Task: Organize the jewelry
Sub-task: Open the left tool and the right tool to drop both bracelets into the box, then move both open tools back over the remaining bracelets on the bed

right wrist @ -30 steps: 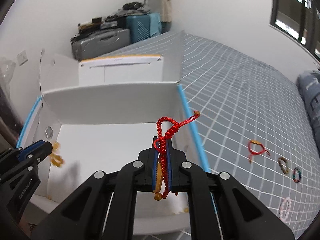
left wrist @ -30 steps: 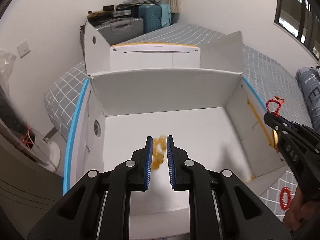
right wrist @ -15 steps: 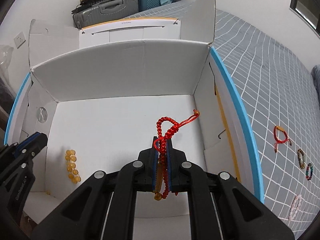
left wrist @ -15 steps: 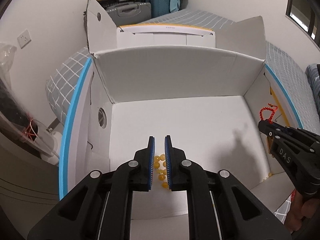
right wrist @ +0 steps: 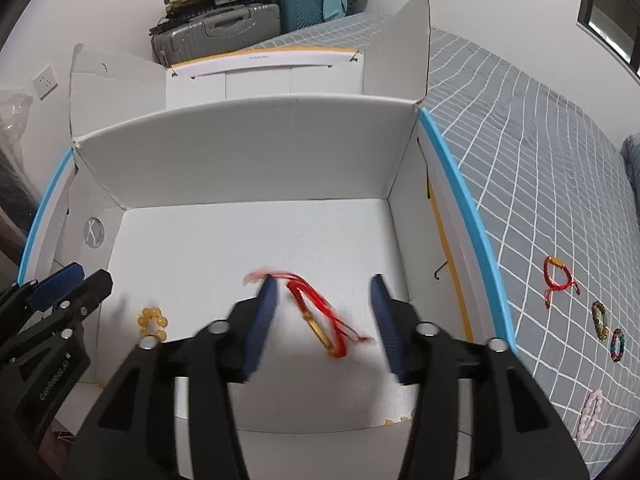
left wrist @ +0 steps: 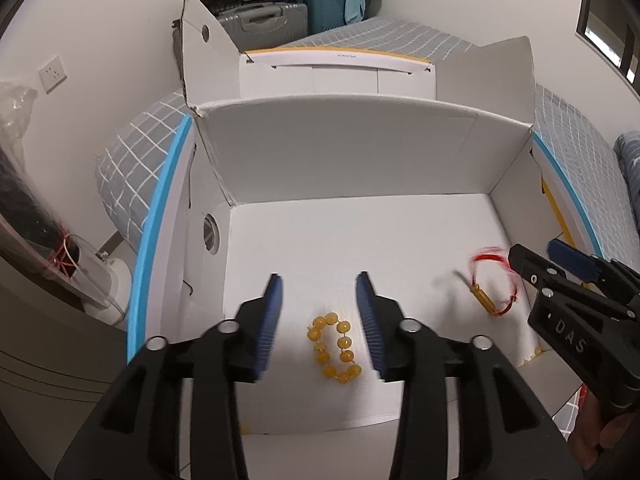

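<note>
Left wrist view: left gripper, jaws just opened, stands clear above the yellow bead bracelet on the white box floor.

Right wrist view: right gripper, jaws just opened (nothing gripped); the red cord bracelet, blurred, is on the floor between them.

A home bedroom: grey checked bedspread, stacked suitcases, wall socket.

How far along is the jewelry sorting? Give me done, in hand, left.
Done: yellow bead bracelet and red cord bracelet are inside the white box. In hand: nothing; left gripper and right gripper just opened. Left: four bracelets on the bed.
</note>
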Demonstrator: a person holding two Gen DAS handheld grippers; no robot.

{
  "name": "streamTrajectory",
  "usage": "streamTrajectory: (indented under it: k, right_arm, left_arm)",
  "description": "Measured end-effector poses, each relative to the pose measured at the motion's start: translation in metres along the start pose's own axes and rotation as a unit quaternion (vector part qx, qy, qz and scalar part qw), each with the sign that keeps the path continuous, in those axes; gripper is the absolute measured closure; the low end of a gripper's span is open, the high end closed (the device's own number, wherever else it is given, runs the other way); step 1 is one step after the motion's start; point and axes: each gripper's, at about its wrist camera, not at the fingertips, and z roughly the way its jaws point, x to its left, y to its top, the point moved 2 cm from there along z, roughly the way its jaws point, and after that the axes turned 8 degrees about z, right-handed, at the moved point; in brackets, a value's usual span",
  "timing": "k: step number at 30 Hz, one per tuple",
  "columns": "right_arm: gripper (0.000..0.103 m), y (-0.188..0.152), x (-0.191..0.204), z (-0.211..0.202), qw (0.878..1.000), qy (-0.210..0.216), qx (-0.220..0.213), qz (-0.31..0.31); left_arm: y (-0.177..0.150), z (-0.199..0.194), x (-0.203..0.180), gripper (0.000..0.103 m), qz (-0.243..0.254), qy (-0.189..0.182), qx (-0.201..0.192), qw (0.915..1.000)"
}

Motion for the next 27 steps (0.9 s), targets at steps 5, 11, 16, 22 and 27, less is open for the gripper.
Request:
streamTrajectory:
  k: [5, 11, 16, 22, 27]
  right_arm:
    - [0.033, 0.002, -0.002, -0.014, 1.000, 0.001, -0.022, 0.003]
    - [0.020, 0.002, -0.005, -0.028, 0.999, -0.005, -0.047, 0.001]
    - [0.010, 0.004, -0.011, -0.038, 0.998, -0.004, -0.061, 0.010]
    - [0.008, 0.001, -0.023, -0.052, 0.997, -0.012, -0.077, 0.019]
    - [0.008, -0.002, -0.041, -0.065, 0.996, -0.022, -0.083, 0.031]
  left_arm:
    - [0.001, -0.007, 0.003, 0.041, -0.001, 0.011, -0.012, 0.9999]
    - [0.003, -0.015, 0.003, 0.020, 0.001, 0.023, -0.036, 0.9991]
    - [0.005, -0.021, 0.000, 0.010, 0.004, 0.019, -0.048, 0.9987]
    - [0.007, -0.028, -0.006, 0.006, 0.007, 0.016, -0.058, 0.9982]
    - [0.008, -0.035, -0.017, 0.006, 0.012, 0.007, -0.061, 0.9980]
